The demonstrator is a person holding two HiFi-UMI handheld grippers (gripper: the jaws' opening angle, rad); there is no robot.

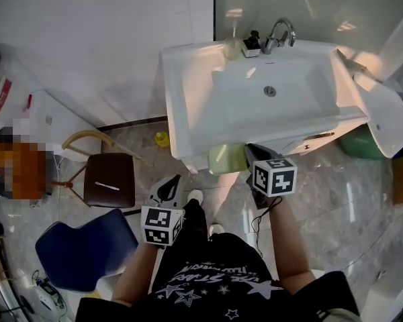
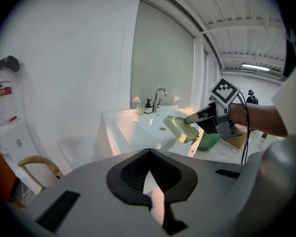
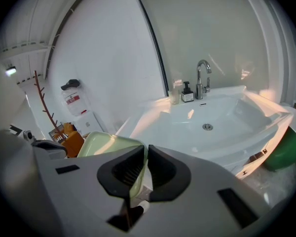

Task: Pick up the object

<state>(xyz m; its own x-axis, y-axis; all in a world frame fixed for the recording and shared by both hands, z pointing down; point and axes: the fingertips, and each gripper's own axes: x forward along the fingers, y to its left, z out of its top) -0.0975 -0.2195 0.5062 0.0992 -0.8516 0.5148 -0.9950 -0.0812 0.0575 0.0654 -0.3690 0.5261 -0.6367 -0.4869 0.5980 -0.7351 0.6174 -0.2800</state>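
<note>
A pale green dish (image 1: 227, 158) hangs just in front of the white sink's front edge (image 1: 255, 133), and my right gripper (image 1: 250, 150) is shut on its rim. In the right gripper view the dish (image 3: 108, 144) sticks out to the left of the pads, which pinch its edge at my right gripper (image 3: 144, 149). The left gripper view shows the dish (image 2: 181, 128) held level by the right gripper (image 2: 195, 118) beside the basin. My left gripper (image 1: 171, 183) is lower left, away from the sink, its jaws (image 2: 149, 152) closed with nothing between them.
A faucet (image 1: 280, 33) and a soap bottle (image 1: 252, 43) stand at the back of the sink. A brown chair (image 1: 109, 180) and a blue chair (image 1: 84, 247) are on the floor to the left. A green bin (image 1: 363, 143) sits under the sink's right side.
</note>
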